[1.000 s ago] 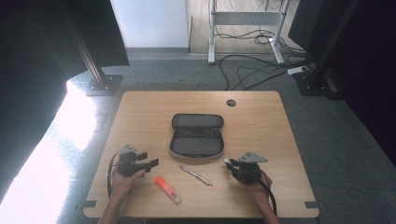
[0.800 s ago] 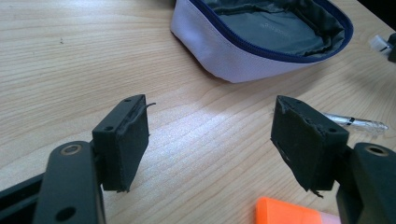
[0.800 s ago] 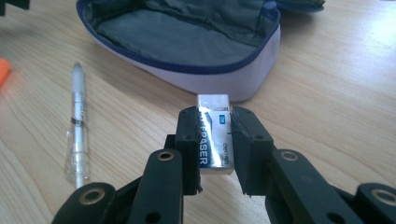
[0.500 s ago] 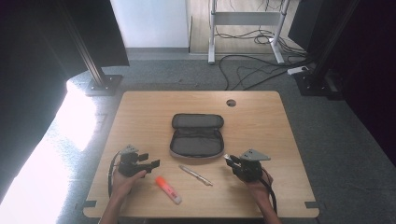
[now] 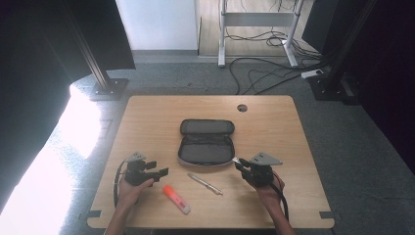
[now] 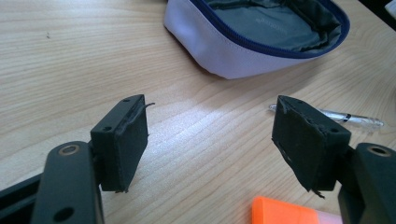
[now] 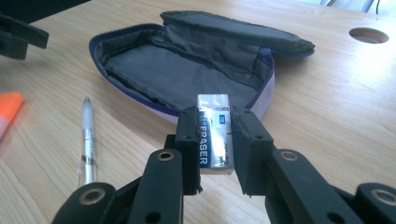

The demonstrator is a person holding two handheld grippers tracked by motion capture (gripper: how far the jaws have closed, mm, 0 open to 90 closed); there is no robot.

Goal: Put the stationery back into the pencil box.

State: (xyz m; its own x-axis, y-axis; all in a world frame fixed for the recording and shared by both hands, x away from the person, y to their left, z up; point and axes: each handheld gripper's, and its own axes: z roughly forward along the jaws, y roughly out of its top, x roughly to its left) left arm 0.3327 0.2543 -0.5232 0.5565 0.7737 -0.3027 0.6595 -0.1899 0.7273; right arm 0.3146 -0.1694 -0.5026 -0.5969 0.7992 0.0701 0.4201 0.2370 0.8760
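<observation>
Black jaws of the right gripper [image 7: 214, 140] pinching a white eraser [image 7: 214, 135], its printed sleeve upright between the pads, held just short of the open pencil case's [image 7: 187, 70] near rim. Judged as the carry step of packing the case: eraser lifted, not yet dropped in. Next move calls for a short reach forward over the rim, then a release above the grey lining. Farther out, left gripper [image 6: 210, 140] spread wide and holding nothing, poised low over the wooden table [image 5: 147, 122] near its front edge, orange highlighter [image 6: 285, 212] just below its jaws, clear pen [image 6: 341, 119] lying beyond, between highlighter and case.
</observation>
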